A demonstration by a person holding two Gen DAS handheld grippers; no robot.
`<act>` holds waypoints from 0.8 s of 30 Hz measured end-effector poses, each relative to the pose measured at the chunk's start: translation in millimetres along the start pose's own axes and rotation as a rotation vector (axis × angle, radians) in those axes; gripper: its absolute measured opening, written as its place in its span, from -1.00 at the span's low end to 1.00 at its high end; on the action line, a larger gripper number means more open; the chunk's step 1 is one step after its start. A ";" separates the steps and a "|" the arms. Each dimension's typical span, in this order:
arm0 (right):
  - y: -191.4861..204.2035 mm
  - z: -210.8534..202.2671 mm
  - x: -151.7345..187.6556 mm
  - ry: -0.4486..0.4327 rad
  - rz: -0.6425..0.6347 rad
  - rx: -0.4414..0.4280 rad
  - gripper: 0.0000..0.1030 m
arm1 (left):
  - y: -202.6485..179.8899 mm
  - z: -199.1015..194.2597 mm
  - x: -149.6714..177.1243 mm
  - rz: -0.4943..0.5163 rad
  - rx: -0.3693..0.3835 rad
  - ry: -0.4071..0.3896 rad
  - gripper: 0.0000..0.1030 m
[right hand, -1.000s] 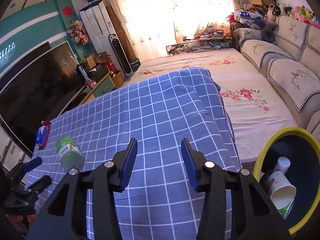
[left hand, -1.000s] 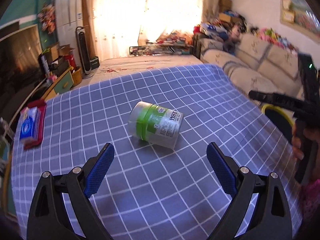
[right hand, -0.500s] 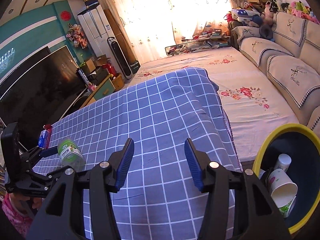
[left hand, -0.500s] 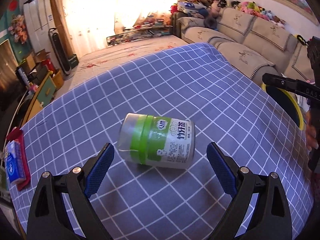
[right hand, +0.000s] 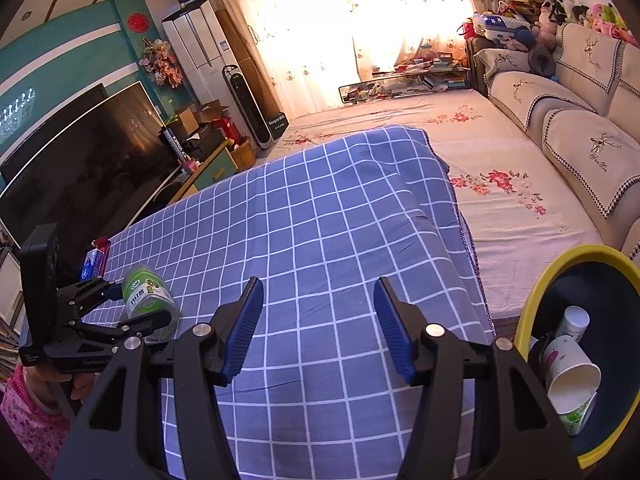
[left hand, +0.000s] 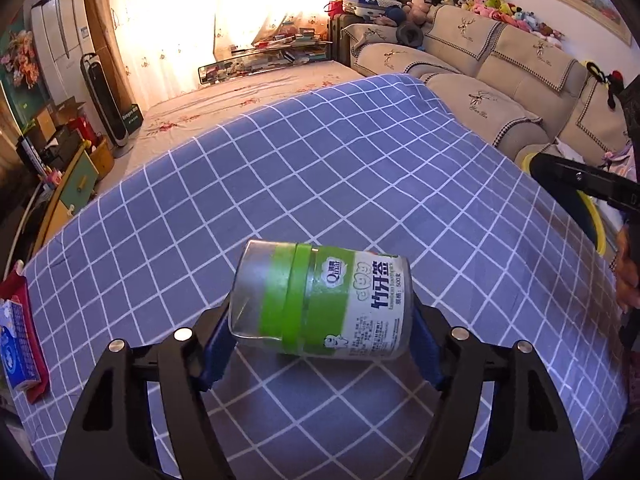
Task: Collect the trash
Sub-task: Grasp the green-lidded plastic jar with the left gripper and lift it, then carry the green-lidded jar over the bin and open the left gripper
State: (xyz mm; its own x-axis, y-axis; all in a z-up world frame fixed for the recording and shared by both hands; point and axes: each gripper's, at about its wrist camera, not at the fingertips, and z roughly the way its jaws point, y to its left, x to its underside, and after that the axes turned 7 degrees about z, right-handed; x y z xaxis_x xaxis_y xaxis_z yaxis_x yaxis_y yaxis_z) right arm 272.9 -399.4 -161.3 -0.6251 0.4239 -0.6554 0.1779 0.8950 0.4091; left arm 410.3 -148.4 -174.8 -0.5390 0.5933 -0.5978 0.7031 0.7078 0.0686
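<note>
Hiding both left gripper (left hand: 320,344) pads, toothpick jar (left hand: 324,300) lies between.
</note>
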 end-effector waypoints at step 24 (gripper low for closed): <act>-159.1 -176.8 21.9 -0.334 0.217 0.290 0.17 | -242.6 -55.1 -59.8 0.203 0.180 -0.058 0.41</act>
State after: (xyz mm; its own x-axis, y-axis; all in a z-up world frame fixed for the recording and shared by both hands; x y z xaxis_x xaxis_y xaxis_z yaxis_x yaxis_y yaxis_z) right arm 96.5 -557.0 -128.5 -0.2806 0.5835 -0.7621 0.5106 0.7631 0.3962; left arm 246.4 -334.4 -111.7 -0.3551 0.6896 -0.6312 0.8677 0.4943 0.0519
